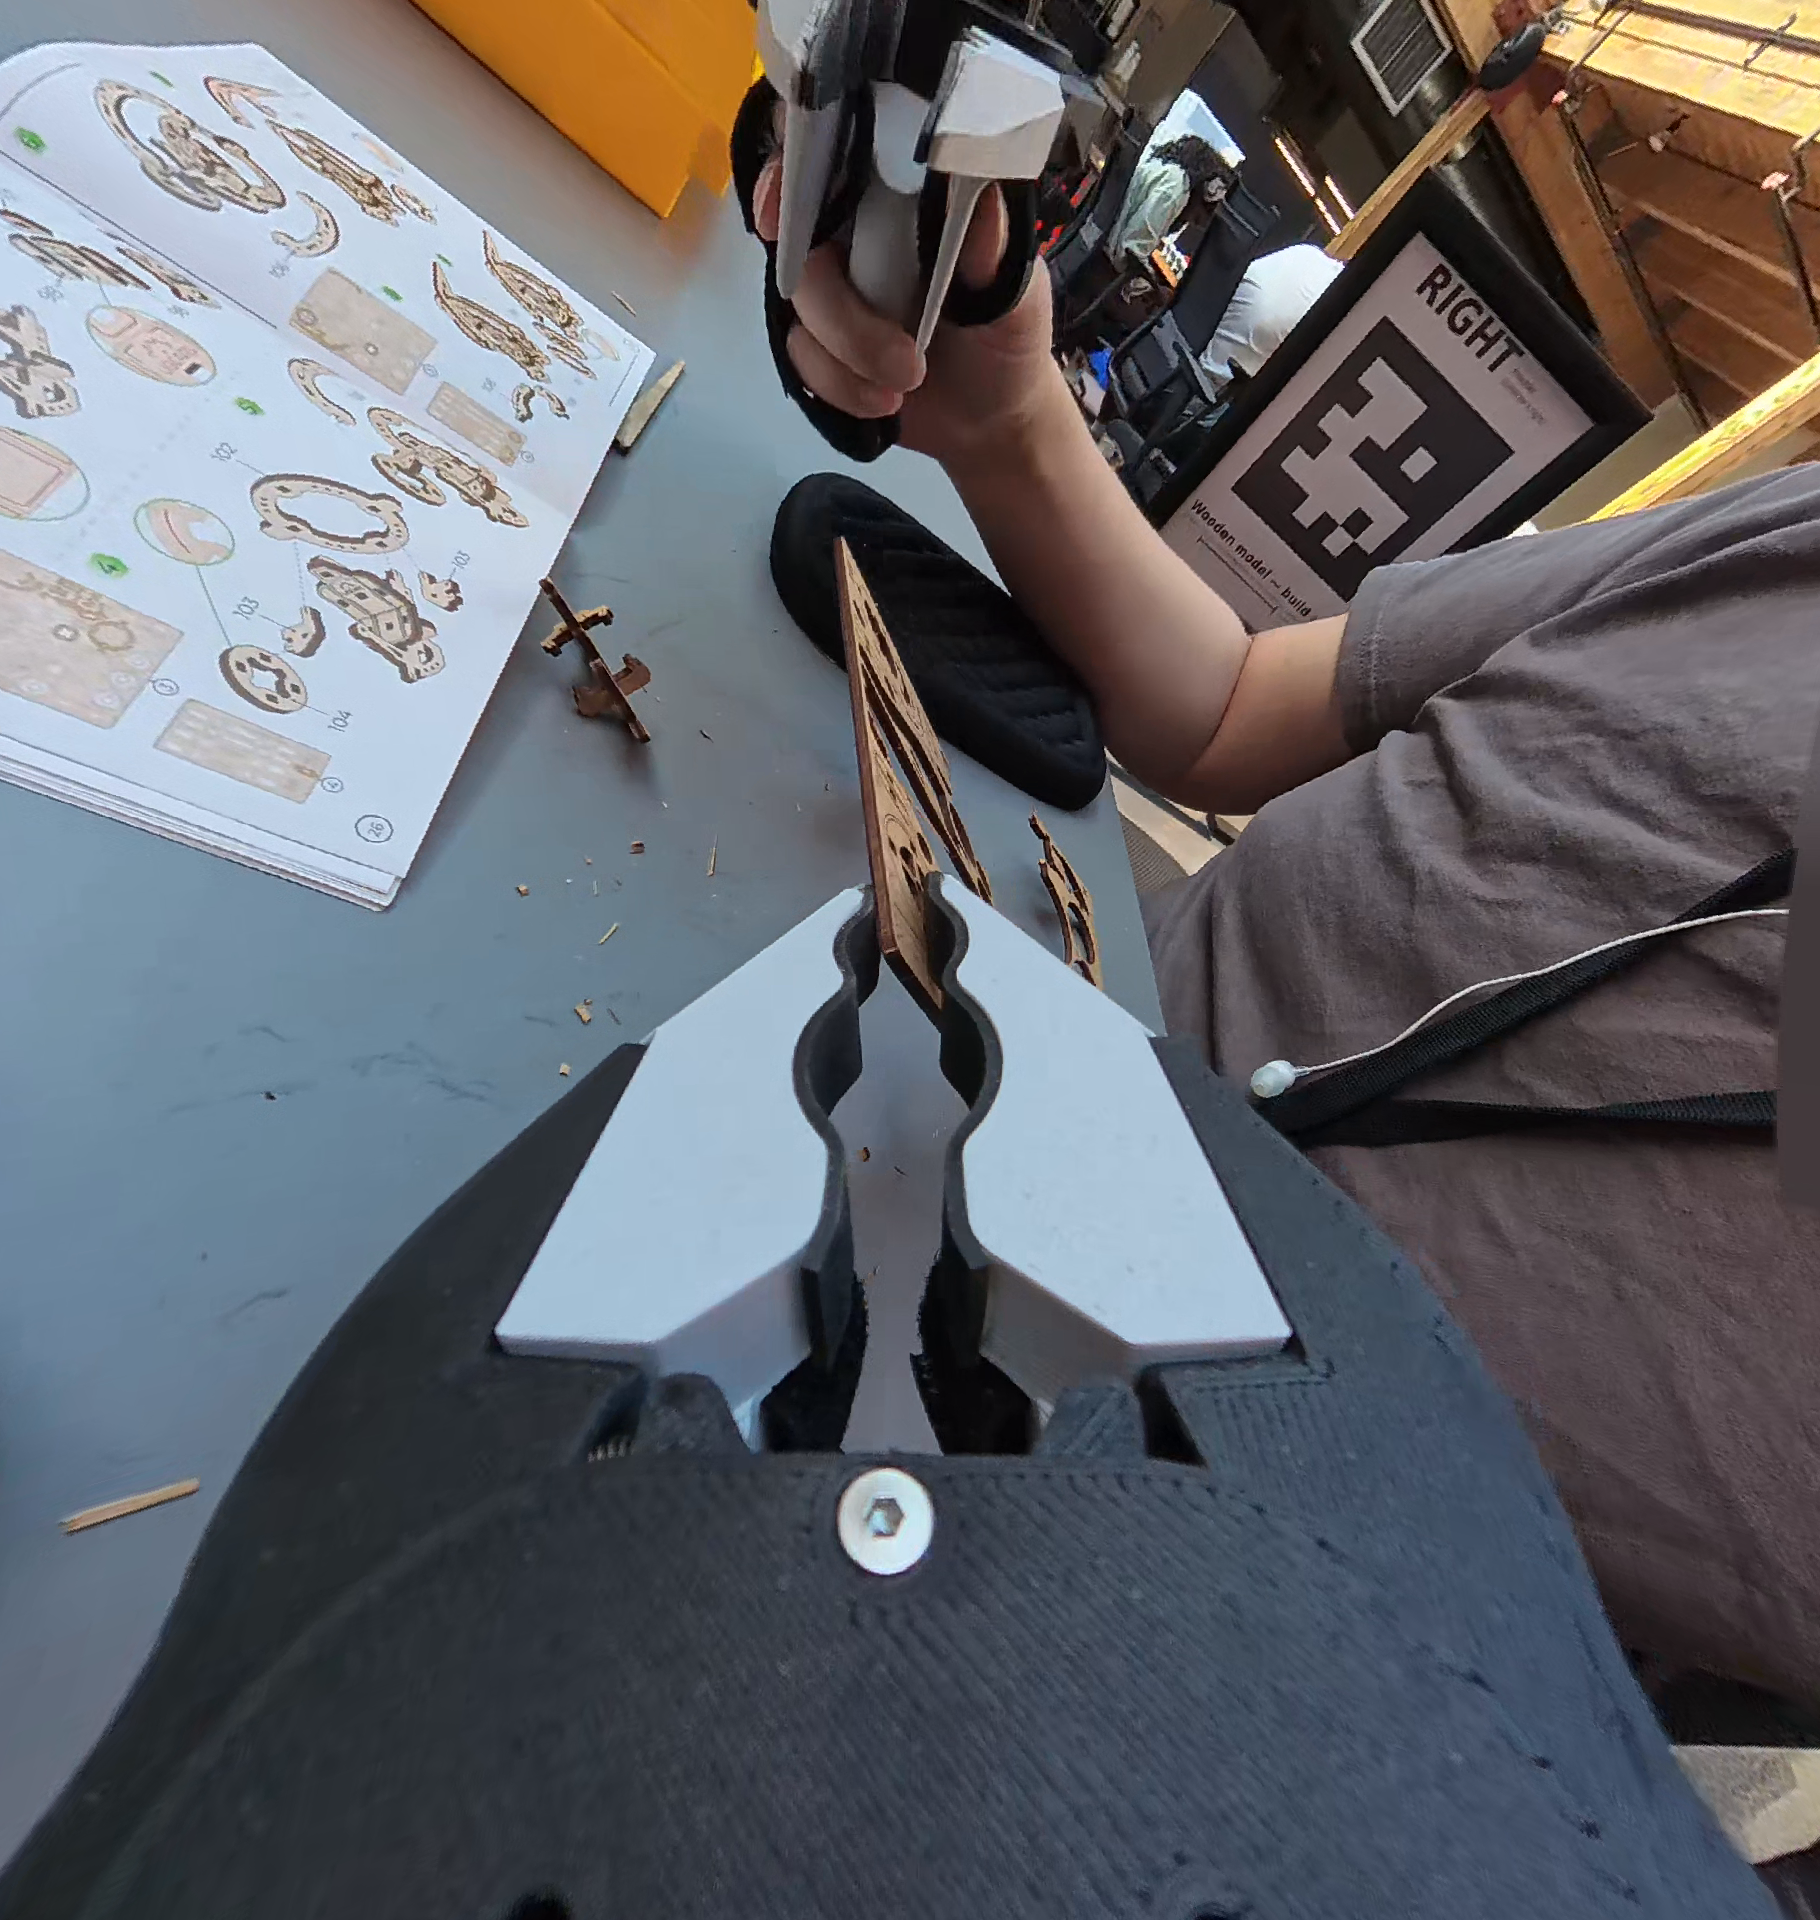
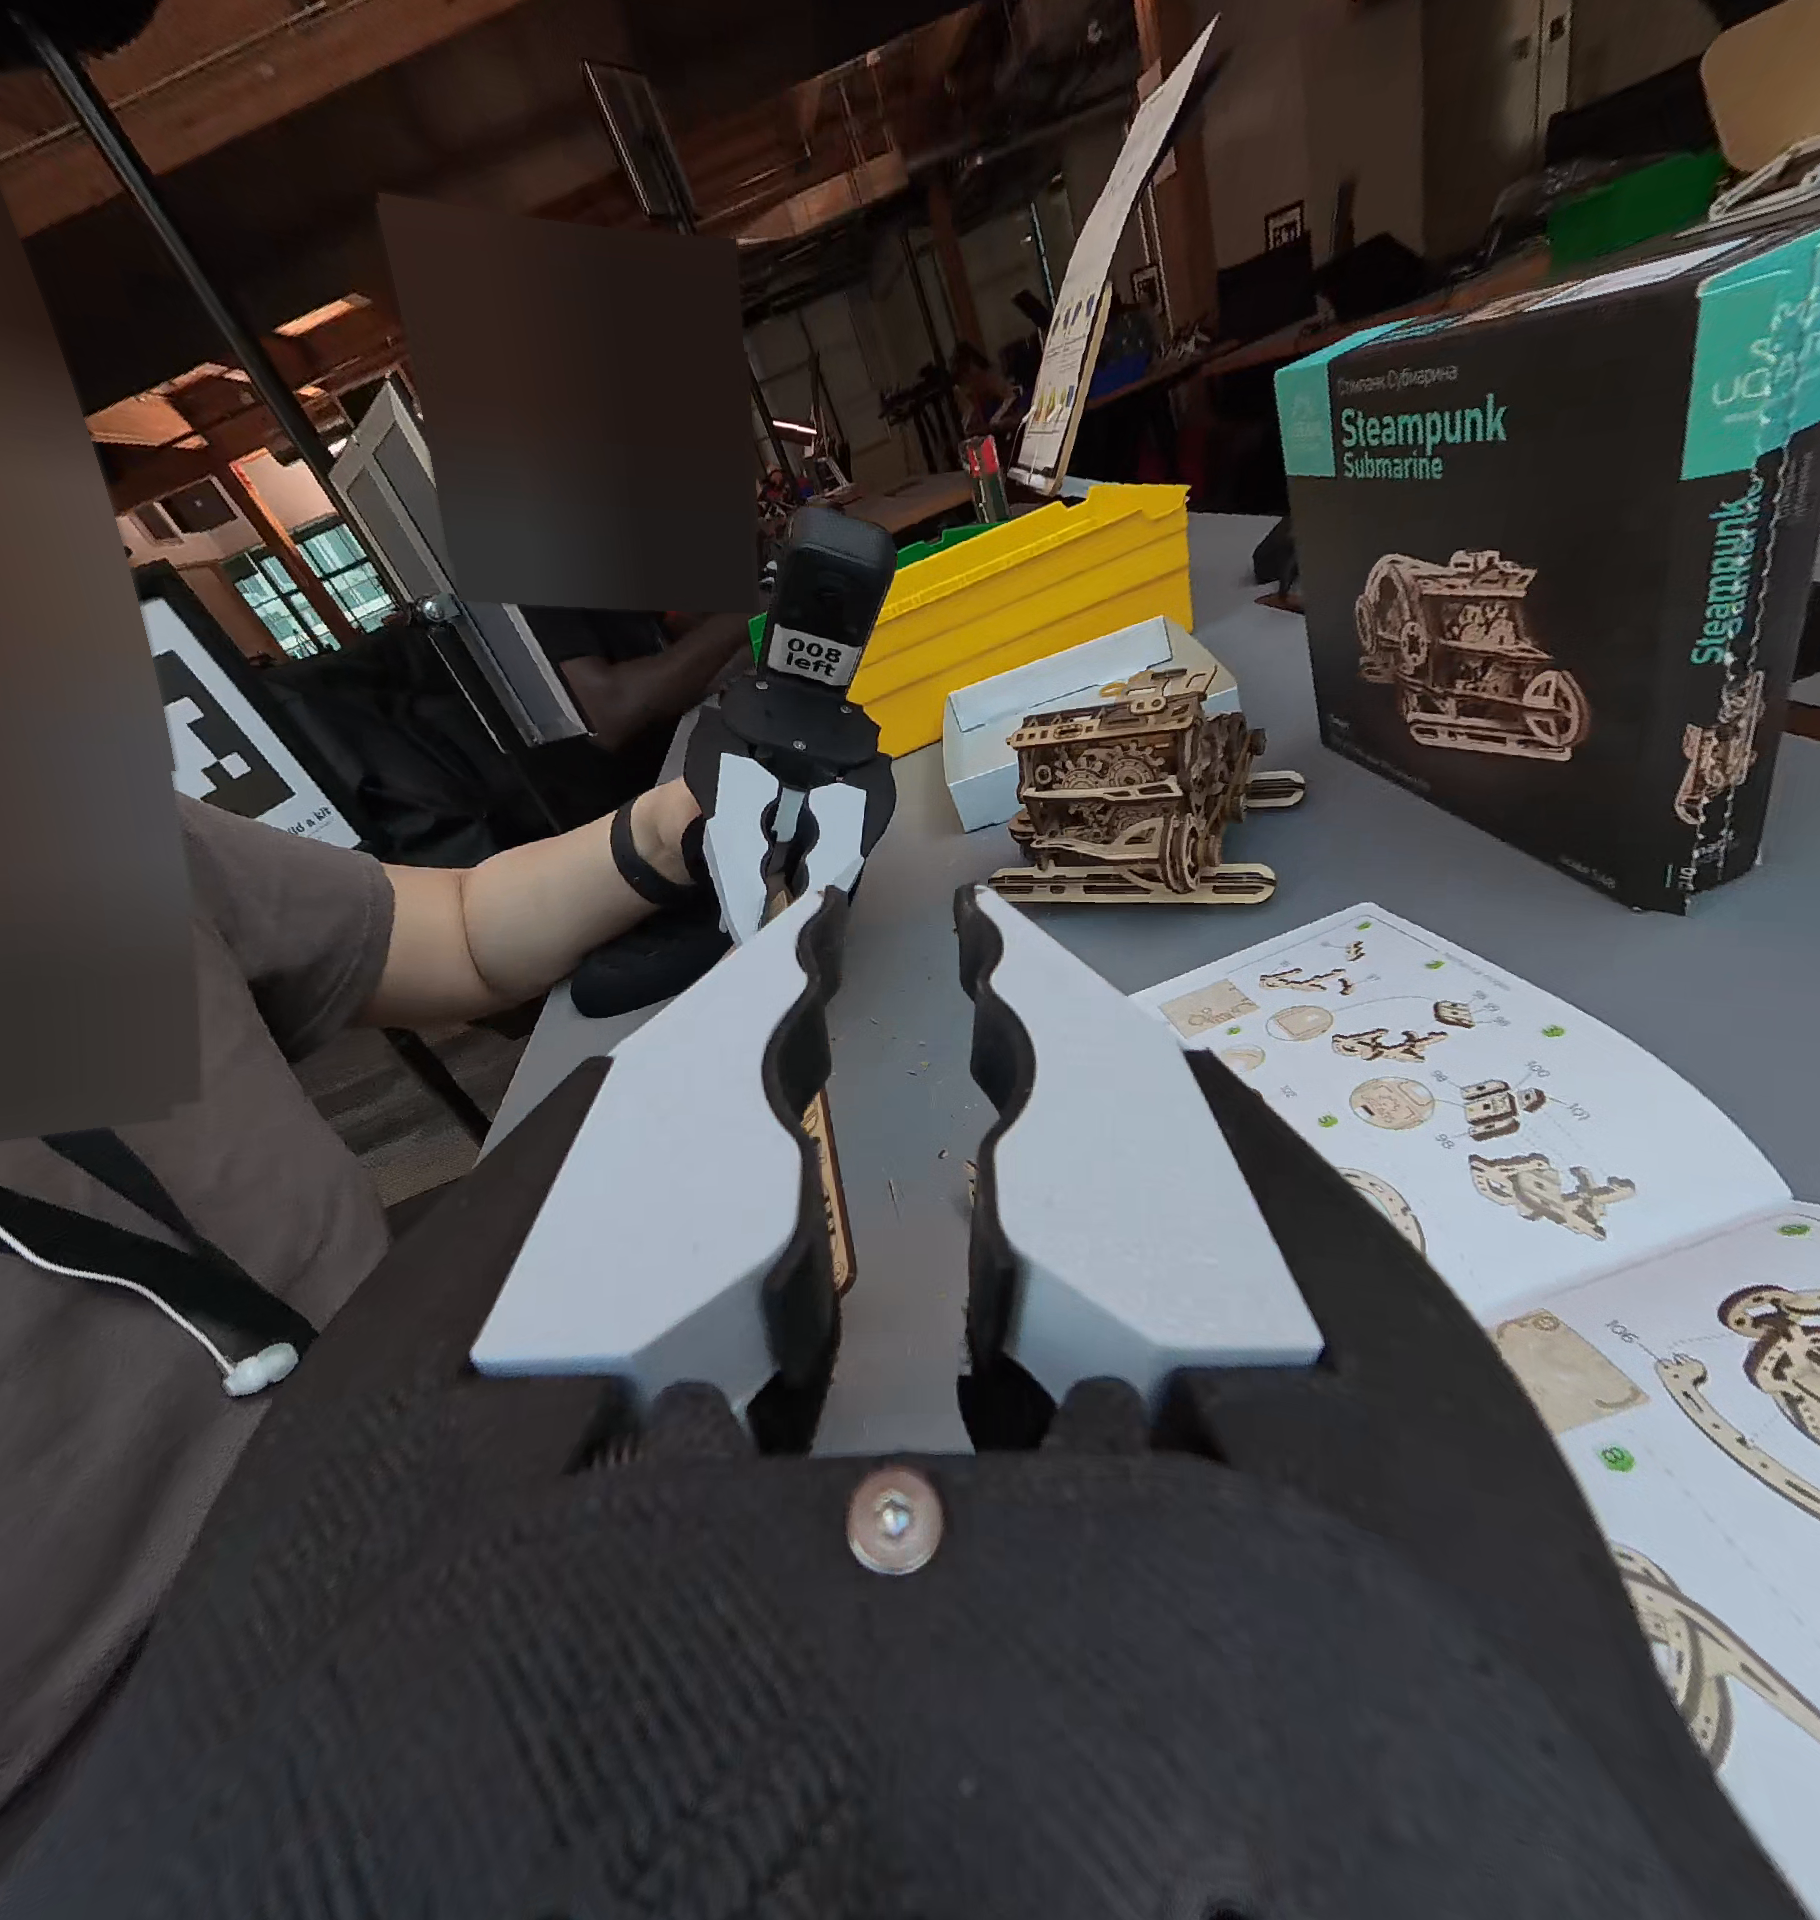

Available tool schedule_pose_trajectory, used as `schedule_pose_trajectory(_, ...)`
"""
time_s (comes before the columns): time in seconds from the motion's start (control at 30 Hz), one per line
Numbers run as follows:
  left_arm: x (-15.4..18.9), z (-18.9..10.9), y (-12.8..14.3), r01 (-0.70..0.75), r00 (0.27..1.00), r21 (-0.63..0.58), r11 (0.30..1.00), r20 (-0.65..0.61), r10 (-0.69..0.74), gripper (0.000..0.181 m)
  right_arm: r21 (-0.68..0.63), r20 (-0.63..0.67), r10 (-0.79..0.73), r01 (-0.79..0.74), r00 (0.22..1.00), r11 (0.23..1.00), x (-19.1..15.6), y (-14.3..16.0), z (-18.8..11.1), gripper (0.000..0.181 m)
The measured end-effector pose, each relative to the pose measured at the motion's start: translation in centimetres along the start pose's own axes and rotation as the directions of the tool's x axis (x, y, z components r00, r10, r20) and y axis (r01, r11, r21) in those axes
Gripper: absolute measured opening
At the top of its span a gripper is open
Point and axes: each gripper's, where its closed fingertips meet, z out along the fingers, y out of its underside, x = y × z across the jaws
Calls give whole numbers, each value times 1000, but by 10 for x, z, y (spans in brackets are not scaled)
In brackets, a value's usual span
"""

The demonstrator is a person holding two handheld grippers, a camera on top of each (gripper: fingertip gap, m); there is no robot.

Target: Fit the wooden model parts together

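My left gripper [image 1: 901,904] is shut on the lower corner of a flat laser-cut wooden sheet [image 1: 885,707], which stands on edge near the table's near edge. A loose curved wooden part [image 1: 1072,904] lies just right of it. A small assembled wooden piece [image 1: 599,665] stands on the table to the left. My right gripper [image 2: 898,904] is open and empty, held above the table. In the right wrist view the left gripper [image 2: 781,894] shows ahead on the left, and the sheet [image 2: 831,1174] shows behind my left finger. A part-built wooden model [image 2: 1134,790] stands farther back.
An open instruction booklet [image 1: 210,468] covers the table's left part; it also shows in the right wrist view [image 2: 1508,1143]. A black wrist pad [image 1: 947,644], a yellow bin [image 2: 1031,603], a white box [image 2: 1072,675] and the dark kit box [image 2: 1571,582] are on the grey table [image 1: 262,1143]. The person's torso [image 1: 1560,1039] is close on the right. Across from one pair of fingers to the other is roughly 15 cm. Both grippers' tips are roughly 12 cm from the small assembled wooden piece [image 1: 599,665]. It is some 15 cm from my left tips to the part-built wooden model [image 2: 1134,790].
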Motion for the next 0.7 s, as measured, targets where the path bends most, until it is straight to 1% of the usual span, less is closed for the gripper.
schedule_pose_trajectory(0.03,0,0,0,-11,1000,-2,1000,10,11,6,-6,12,8,-8,1000,1000,-1,6,-1,20)
schedule_pose_trajectory(0.1,1,0,0,-12,1000,3,1000,1,12,5,-78,40,39,-36,998,996,-3,25,1,21)
schedule_pose_trajectory(0.17,2,1,0,3,1000,11,1000,-18,-3,5,-127,42,36,-30,998,991,-3,36,5,22)
schedule_pose_trajectory(0.23,-1,2,1,17,1000,9,1000,-19,-17,5,-138,57,29,-21,998,990,-5,38,8,23)
schedule_pose_trajectory(0.3,-4,2,4,23,1000,-1,1000,-8,-23,5,-122,63,28,-20,998,992,-6,36,8,24)
schedule_pose_trajectory(0.37,-4,2,3,25,1000,1,1000,-15,-25,5,-88,27,-10,12,1000,996,-1,29,5,23)
schedule_pose_trajectory(0.43,-3,2,3,24,1000,6,1000,-20,-24,5,7,-80,-104,105,991,994,10,10,-5,23)
schedule_pose_trajectory(0.47,-3,1,3,23,1000,5,1000,-20,-23,5,71,-168,-150,164,974,984,19,-4,-14,23)
schedule_pose_trajectory(0.53,-5,0,3,24,1000,5,1000,-13,-24,5,168,-386,-204,286,900,943,38,-30,-41,23)
schedule_pose_trajectory(0.6,-7,-1,3,28,1000,7,1000,-10,-28,5,193,-559,-203,364,804,911,54,-45,-71,22)
schedule_pose_trajectory(0.67,-8,-3,3,32,999,13,999,-7,-32,5,193,-652,-199,414,732,890,61,-53,-93,20)
schedule_pose_trajectory(0.7,-9,-4,3,33,999,15,999,-5,-33,5,206,-674,-197,437,712,876,61,-57,-100,20)
